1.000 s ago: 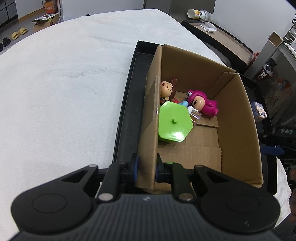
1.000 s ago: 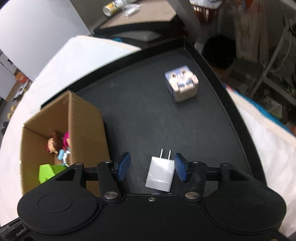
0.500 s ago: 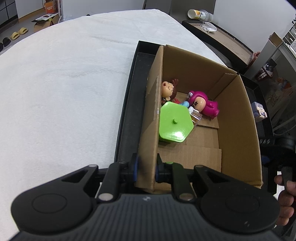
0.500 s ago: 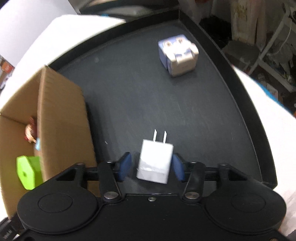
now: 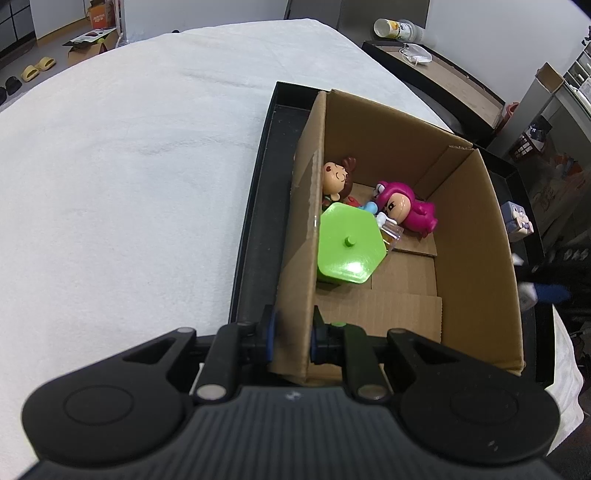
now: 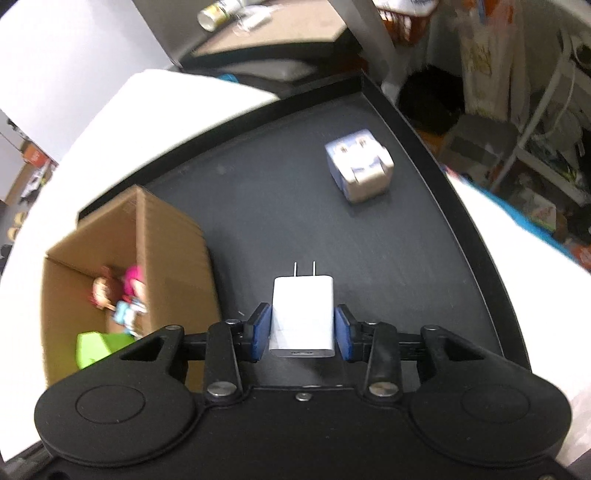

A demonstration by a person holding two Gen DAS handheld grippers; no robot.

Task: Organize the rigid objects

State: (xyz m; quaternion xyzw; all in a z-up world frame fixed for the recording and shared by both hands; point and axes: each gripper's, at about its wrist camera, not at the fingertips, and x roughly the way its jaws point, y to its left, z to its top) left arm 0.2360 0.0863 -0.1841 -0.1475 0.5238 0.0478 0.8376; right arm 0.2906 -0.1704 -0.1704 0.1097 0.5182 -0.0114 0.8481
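Note:
My left gripper point(image 5: 291, 334) is shut on the near left wall of the open cardboard box point(image 5: 306, 221). Inside the box lie a green hexagonal block point(image 5: 349, 249), a brown-haired doll point(image 5: 334, 177) and a pink figure point(image 5: 402, 208). In the right wrist view my right gripper point(image 6: 301, 332) is shut on a white plug charger point(image 6: 303, 317), prongs pointing away, lifted off the black tray point(image 6: 258, 206). A small blue-and-white cube toy point(image 6: 358, 170) rests on the tray at the far right. The cardboard box point(image 6: 166, 236) stands to the charger's left.
The black tray point(image 5: 255, 221) lies on a white cloth-covered surface point(image 5: 129, 166). Its raised rim point(image 6: 461, 206) runs along the right. Beyond it are a low wooden table with a can point(image 5: 395, 27), shelves and clutter.
The right gripper closed on the charger, which lay between open jaws before, and lifted it off the tray. The left gripper has kept its hold on the box wall.

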